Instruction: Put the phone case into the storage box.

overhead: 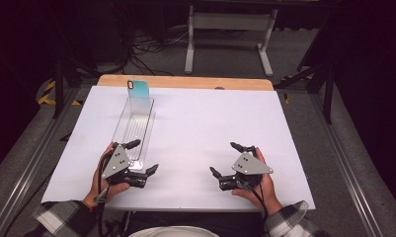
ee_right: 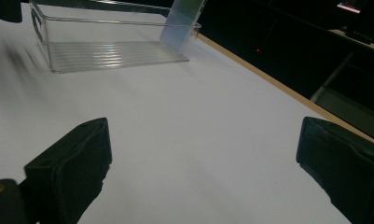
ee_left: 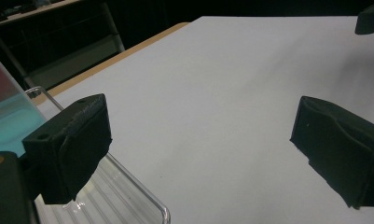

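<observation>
A clear plastic tray (overhead: 122,129) lies lengthwise on the left half of the white table cover. A phone with a teal-to-pink back (overhead: 138,96) leans upright in the tray's far end. My left gripper (overhead: 142,157) is open and straddles the tray's near end; in the left gripper view the tray's rim (ee_left: 142,192) runs past the left jaw and the phone (ee_left: 7,119) is at the left edge. My right gripper (overhead: 225,159) is open over bare cover at the front right, nothing between its jaws. The right gripper view has the tray (ee_right: 107,49) and phone (ee_right: 182,21) farther off.
The white cover (overhead: 200,123) spans most of the wooden table, whose bare edge (overhead: 185,82) runs along the back. A white frame stand (overhead: 230,34) and cables lie on the floor beyond. Dark metal legs (overhead: 329,84) stand to the right.
</observation>
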A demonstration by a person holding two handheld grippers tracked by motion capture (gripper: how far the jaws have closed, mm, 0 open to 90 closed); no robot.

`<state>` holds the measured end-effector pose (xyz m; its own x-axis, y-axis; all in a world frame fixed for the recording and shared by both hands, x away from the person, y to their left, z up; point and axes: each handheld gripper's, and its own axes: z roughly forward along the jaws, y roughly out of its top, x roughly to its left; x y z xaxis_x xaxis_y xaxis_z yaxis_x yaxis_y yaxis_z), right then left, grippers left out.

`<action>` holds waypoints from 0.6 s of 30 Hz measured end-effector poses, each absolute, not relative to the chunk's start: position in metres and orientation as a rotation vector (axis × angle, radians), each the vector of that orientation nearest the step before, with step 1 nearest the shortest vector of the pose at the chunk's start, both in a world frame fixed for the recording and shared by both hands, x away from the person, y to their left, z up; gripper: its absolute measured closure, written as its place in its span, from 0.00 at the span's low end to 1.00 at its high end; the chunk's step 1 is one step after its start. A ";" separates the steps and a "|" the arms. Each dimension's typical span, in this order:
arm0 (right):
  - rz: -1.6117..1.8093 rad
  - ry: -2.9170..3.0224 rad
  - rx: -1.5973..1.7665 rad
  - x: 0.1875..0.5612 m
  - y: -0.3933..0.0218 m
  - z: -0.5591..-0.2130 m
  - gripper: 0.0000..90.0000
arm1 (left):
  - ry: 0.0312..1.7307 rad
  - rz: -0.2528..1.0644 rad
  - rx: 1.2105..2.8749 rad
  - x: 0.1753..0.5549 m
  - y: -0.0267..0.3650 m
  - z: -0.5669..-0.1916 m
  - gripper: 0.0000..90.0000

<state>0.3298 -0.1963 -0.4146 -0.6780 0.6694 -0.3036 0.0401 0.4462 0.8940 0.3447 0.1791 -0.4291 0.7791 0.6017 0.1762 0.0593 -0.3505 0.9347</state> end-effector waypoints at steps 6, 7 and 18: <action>1.238 2.057 0.579 0.330 -0.196 -0.416 0.04 | 0.526 0.602 1.869 0.345 0.184 -0.434 0.06; 1.240 2.056 0.578 0.330 -0.196 -0.416 0.04 | 0.530 0.599 1.877 0.344 0.185 -0.435 0.06; 1.238 2.065 0.568 0.329 -0.196 -0.416 0.04 | 0.532 0.593 1.888 0.343 0.185 -0.439 0.06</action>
<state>0.3293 -0.1965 -0.4162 -0.6909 0.6521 -0.3120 0.0322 0.4590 0.8879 0.3427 0.1845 -0.4390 0.7793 0.6061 0.1589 0.0921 -0.3617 0.9277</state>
